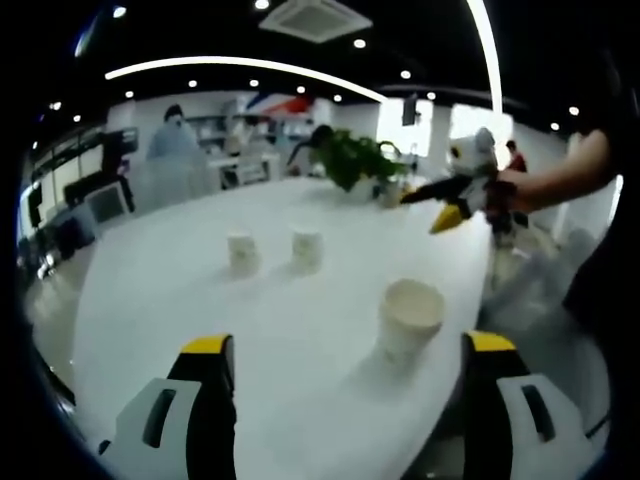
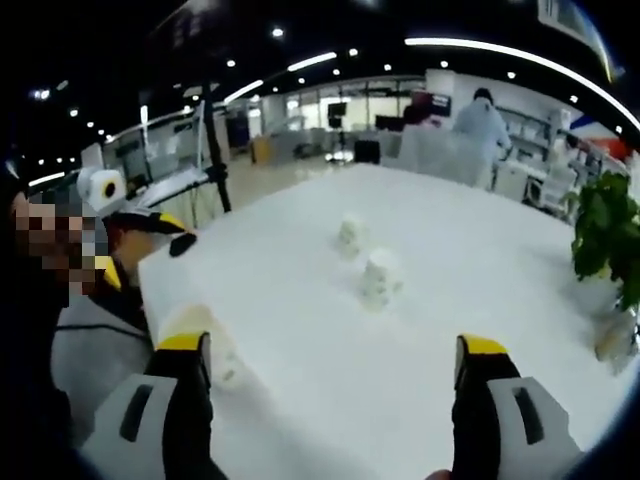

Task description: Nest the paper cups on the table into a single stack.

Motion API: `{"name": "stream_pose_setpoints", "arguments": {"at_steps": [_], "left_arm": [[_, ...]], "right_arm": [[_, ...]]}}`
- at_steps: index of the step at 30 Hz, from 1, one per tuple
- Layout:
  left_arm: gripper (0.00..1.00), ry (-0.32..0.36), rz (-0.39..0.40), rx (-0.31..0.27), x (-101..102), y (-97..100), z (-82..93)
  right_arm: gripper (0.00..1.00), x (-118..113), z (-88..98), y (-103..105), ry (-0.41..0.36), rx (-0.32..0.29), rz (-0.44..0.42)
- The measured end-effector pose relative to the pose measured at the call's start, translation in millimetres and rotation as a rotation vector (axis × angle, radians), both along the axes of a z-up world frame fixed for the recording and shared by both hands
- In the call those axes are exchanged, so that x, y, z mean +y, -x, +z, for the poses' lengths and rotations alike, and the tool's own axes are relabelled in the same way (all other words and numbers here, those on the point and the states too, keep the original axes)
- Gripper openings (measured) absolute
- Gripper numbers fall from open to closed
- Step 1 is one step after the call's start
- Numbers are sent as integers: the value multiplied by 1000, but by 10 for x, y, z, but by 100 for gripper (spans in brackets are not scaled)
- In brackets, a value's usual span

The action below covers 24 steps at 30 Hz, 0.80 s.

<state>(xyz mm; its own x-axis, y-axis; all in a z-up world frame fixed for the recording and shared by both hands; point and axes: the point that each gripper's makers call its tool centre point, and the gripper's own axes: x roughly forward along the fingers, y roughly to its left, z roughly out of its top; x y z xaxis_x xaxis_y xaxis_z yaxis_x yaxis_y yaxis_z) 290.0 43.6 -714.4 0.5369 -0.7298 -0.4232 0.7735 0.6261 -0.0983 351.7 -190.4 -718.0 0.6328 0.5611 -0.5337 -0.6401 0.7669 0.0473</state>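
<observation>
L gripper (image 1: 345, 360) jaws wide, empty | R gripper (image 2: 335, 365) same | 3 paper cups (image 1: 410, 315) upright on white table (image 1: 180, 300) (all apart) | plant (image 1: 350, 155) far end

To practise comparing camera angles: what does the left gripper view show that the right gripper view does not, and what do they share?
Left gripper view: the near cup stands in full sight, and an arm holds the right gripper near the plant. Right gripper view: a cup is half hidden behind a jaw, and a dark stand rises beyond the table edge. Shared: the white table, the two far cups standing apart, nothing nested, open jaws at the bottom.
</observation>
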Motion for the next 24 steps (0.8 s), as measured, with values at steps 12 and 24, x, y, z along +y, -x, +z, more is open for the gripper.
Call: {"name": "stream_pose_setpoints", "arguments": {"at_steps": [12,24], "left_arm": [[93,38,27,6,-67,-199,118],[93,-7,-22,5,-301,-351,110]], "right_arm": [[100,30,-96,2,11,0,11],[100,79,-167,-13,-12,0,25]]}}
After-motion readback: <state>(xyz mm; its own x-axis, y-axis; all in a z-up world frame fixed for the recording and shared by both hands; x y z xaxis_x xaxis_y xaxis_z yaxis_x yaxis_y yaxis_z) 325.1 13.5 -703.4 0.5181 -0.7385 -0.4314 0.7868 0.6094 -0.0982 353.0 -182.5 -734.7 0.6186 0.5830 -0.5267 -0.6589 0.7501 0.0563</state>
